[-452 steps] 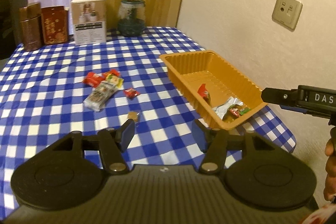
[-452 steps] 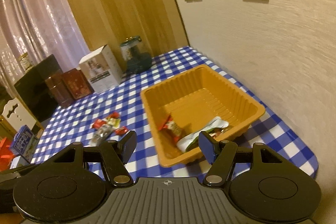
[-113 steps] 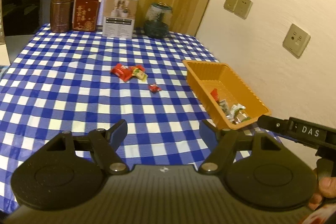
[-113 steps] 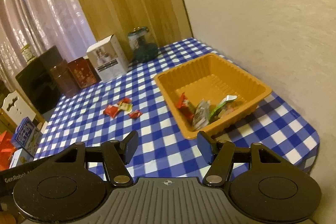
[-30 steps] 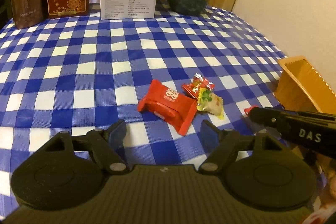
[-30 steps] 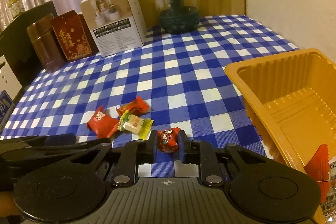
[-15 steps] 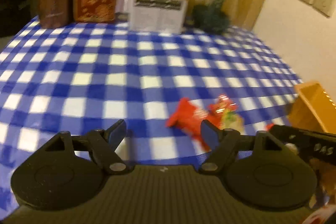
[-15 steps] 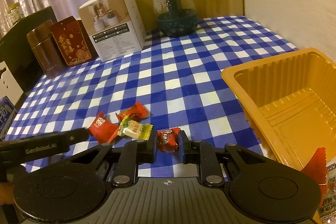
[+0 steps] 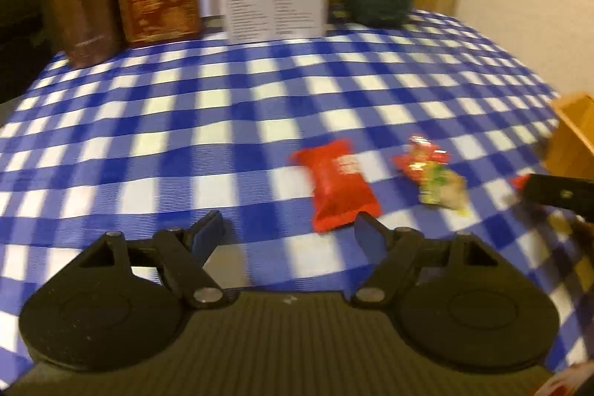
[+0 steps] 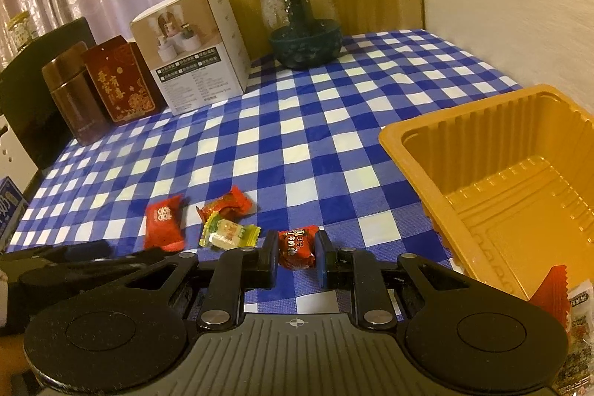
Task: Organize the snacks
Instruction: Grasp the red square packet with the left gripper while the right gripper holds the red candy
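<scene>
My right gripper [image 10: 296,253] is shut on a small red candy [image 10: 296,246] and holds it just above the checked cloth, left of the orange tray [image 10: 415,158]. A red packet [image 10: 162,222], a red wrapped sweet [image 10: 227,206] and a yellow-green sweet [image 10: 228,235] lie on the cloth to its left. My left gripper [image 9: 291,236] is open and empty, low over the cloth; the red packet [image 9: 339,186] lies just ahead of its right finger, with the two sweets [image 9: 432,173] further right. The tray's corner [image 9: 575,132] shows at the right edge.
At the back of the table stand a brown tin [image 10: 74,95], a red box [image 10: 118,80], a white carton [image 10: 193,47] and a glass jar [image 10: 302,21]. Wrapped snacks [image 10: 571,307] lie in the tray's near corner. The wall is close on the right.
My right gripper has lifted slightly with the red candy in it. My left gripper has shifted left and nearer the cloth; the red packet now sits by its right finger.
</scene>
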Available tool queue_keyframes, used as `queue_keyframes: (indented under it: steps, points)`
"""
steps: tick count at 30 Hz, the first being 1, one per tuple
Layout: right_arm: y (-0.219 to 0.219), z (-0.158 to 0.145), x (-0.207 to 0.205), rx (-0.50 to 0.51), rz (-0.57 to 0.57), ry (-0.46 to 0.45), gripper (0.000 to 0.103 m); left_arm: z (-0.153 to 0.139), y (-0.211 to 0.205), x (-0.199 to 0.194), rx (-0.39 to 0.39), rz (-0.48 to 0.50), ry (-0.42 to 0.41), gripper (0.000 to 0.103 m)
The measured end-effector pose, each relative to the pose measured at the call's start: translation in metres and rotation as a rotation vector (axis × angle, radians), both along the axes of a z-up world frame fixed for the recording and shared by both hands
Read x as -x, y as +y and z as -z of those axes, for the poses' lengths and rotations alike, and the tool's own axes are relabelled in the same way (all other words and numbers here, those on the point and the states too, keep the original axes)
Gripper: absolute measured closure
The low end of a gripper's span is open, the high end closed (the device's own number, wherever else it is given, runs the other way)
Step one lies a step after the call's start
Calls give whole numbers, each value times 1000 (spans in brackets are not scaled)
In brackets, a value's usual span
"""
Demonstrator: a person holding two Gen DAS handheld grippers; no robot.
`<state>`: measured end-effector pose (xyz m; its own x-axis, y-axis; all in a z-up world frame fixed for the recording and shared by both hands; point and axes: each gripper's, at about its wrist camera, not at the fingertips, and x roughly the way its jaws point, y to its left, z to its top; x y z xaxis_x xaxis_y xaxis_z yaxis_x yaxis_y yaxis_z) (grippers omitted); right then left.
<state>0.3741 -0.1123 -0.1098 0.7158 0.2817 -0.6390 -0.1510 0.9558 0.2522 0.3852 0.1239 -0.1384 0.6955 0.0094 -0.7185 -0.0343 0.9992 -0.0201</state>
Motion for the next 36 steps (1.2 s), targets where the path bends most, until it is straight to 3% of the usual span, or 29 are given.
queue_keyframes:
  steps: [5,10,12,16,21,27,36]
  points:
    - [1,-2,0,-7,-5,-3,83,-8,11,2,94,-26,-60,27]
    - [1,-2,0,-9,-7,-3,83,-8,-7,-4,80,30,-103,28]
    - [1,-2,0,-5,-8,-5,83,-5,-12,-9,66,43,-102,39]
    - [0,-2,0,-4,-6,-6,83,0,-18,-16,48,65,-97,48]
    - [0,-2,-1,-4,-7,-6,83,8,-22,-22,16,90,-71,68]
    - [2,-1,0,-1,-18,-7,83,5,-21,-12,8,90,-44,76]
    - [3,-4,13,-4,-34,-16,83,-13,-27,28,49,71,-36,78]
